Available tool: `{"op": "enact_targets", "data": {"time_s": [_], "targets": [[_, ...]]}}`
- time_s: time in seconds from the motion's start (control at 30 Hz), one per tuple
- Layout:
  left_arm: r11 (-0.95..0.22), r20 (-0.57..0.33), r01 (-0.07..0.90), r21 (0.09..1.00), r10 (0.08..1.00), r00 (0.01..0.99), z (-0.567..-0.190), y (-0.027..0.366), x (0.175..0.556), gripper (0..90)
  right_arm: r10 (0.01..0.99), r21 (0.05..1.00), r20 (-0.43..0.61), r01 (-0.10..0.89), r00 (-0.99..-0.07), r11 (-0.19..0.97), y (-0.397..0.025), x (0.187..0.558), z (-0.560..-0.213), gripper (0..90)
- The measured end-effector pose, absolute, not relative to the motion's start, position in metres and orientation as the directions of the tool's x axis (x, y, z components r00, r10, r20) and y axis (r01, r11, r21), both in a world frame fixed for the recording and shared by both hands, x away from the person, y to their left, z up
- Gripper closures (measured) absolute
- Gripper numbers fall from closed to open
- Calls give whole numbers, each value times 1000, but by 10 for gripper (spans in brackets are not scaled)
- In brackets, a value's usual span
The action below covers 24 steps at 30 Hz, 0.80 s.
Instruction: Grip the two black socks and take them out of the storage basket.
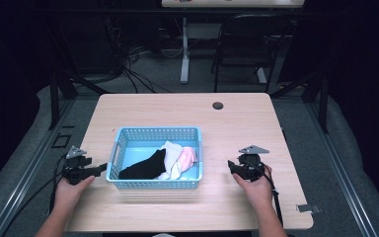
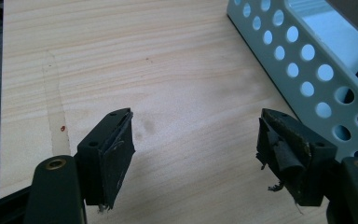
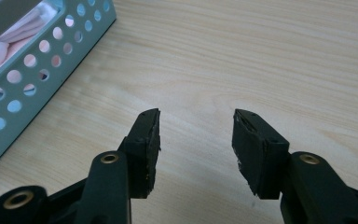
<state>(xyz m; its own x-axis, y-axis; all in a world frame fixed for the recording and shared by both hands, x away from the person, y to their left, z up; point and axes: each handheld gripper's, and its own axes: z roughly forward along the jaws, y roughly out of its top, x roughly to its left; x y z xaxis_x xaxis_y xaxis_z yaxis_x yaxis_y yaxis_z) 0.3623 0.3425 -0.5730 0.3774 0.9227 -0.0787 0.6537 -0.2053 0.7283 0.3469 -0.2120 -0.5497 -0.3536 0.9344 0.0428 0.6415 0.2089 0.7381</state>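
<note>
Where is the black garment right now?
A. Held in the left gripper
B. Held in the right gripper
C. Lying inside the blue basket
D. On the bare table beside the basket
C: the black garment lies inside the blue basket next to the white and pink cloth, while both grippers are open and hold nothing.

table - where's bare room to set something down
Bare wood lies across the table behind the blue basket, up to the dark round grommet, and in strips beside each basket end. The left gripper and right gripper crowd those strips.
</note>
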Motion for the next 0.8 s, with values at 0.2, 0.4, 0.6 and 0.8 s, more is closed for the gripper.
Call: {"op": "enact_targets", "data": {"time_s": [0.2,0.4,0.6,0.8], "targets": [[-195,-84,651,734,925,371,-571,344,359,271,933,736,51,644,-357,206,-211,349,-551,516],[-199,-82,646,737,922,378,-571,343,358,271,926,748,20,620,-376,236,-208,346,-548,508],[-205,-78,651,731,922,378,-572,343,360,271,913,737,54,633,-404,237,-206,345,-547,540],[-203,-79,653,730,923,376,-573,343,360,271,901,742,53,621,-431,253,-197,344,-534,568]]}}
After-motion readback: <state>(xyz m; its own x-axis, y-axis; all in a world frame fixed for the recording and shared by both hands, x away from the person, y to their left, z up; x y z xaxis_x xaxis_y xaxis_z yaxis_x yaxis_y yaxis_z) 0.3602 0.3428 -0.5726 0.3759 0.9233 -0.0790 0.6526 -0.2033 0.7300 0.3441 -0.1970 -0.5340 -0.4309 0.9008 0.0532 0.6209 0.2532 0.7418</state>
